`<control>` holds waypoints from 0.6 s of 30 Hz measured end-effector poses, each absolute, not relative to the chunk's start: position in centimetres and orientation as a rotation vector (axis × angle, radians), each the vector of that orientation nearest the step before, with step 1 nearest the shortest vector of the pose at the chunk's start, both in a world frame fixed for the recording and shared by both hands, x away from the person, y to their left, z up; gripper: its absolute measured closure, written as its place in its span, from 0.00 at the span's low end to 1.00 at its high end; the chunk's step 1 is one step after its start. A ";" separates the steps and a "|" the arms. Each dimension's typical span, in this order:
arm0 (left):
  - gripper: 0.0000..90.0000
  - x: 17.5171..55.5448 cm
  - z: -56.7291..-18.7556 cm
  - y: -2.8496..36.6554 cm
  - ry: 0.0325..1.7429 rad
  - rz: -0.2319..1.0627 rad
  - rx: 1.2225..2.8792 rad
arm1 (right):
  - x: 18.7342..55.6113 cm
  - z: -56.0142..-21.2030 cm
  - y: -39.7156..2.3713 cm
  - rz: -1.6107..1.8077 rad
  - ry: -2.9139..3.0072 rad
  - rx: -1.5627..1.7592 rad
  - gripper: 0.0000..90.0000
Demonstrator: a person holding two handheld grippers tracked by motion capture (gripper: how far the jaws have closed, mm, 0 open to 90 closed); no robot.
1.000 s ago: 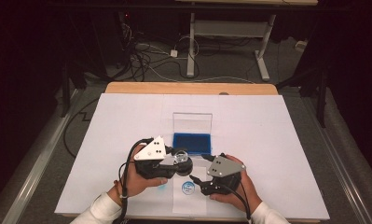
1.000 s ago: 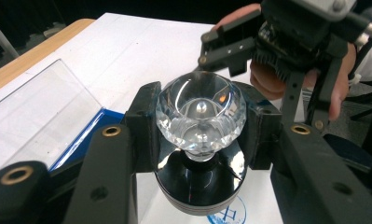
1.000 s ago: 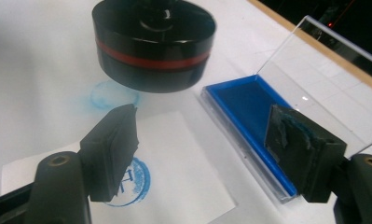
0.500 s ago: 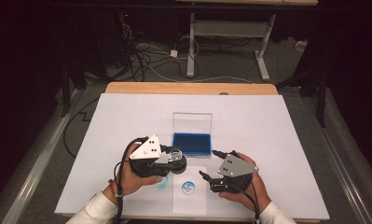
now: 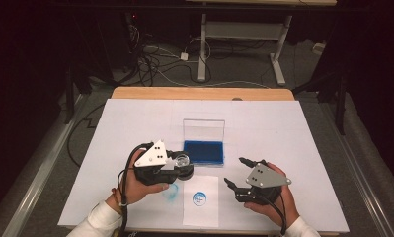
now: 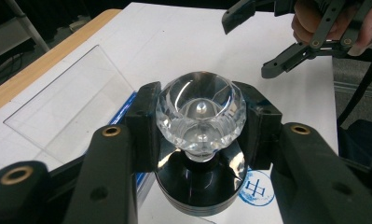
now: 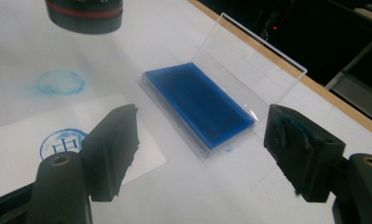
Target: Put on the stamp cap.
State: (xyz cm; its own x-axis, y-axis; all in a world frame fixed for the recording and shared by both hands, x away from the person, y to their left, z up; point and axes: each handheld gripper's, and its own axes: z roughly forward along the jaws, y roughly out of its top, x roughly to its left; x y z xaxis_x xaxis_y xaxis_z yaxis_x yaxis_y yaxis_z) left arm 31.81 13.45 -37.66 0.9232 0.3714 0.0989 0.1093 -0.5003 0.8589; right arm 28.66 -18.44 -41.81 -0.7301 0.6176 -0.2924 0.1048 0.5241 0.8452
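Left gripper [image 5: 180, 165] is clamped on the faceted clear knob of a stamp [image 6: 200, 116], whose black base hangs above the white sheet, just beside the blue ink pad [image 5: 203, 152]; right gripper [image 5: 235, 171] holds nothing, jaws standing apart, set off to the right over the table [image 5: 283, 128].

The small paper slip [image 5: 200, 200] carries one round blue imprint [image 5: 199, 198]; a fainter blue smudge [image 5: 170, 191] lies on the sheet to its left.

Judgement: the step in hand appears to be inking or placing the stamp; the base should be kept level, lowered squarely and lifted straight up, or the mark will smear like the smudge; the free gripper would do well to steady the slip.

Container: a shallow clear case, hinged lid [image 5: 203, 130] upright at the back, tray filled edge to edge with the blue pad; blue traces show on the right gripper's pads [image 7: 291, 130].
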 end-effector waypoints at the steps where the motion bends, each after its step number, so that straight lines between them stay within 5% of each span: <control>1: 0.60 31.8 -37.6 13.5 0.345 0.338 2.087 | 28.6 -41.9 -18.6 1.152 2.186 0.585 0.29; 18: 0.60 32.8 -37.0 15.3 0.407 0.406 2.075 | 27.6 -42.5 -22.6 1.104 2.137 0.714 0.25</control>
